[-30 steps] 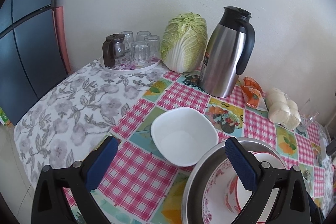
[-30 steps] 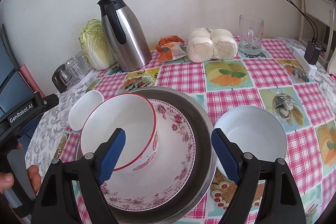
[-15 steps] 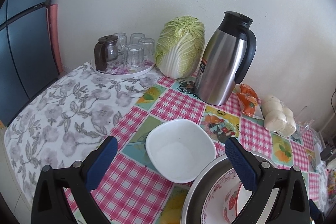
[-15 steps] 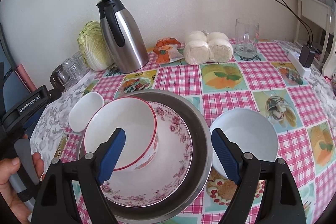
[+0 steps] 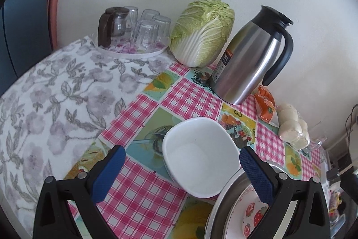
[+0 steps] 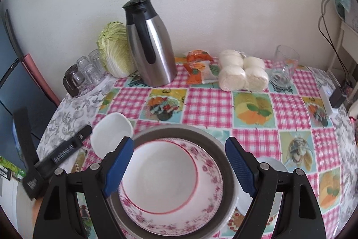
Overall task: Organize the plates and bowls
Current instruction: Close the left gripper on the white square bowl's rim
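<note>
A white squarish bowl (image 5: 199, 158) sits on the checked tablecloth, just ahead of my open left gripper (image 5: 181, 171) and framed by its blue pads with nothing touching. To its right lies a steel basin (image 5: 226, 207). In the right wrist view that steel basin (image 6: 220, 146) holds a floral plate (image 6: 210, 192) with a red-rimmed bowl (image 6: 161, 178) on it. My right gripper (image 6: 179, 166) hovers open above them, holding nothing. The white squarish bowl (image 6: 111, 133) lies left of the basin, and a round white bowl (image 6: 271, 164) peeks out at its right.
Along the wall stand a tray of glasses with a small pot (image 5: 134, 30), a cabbage (image 5: 201, 33), a steel thermos jug (image 5: 250, 59), an orange packet (image 6: 197, 66), bagged buns (image 6: 241, 75) and a glass mug (image 6: 284, 66). A power strip (image 6: 329, 100) lies at the right edge.
My left gripper moved forward and lower toward the white squarish bowl, which now looms larger. My right gripper rose and drew back; the round white bowl is now mostly hidden behind its right finger.
</note>
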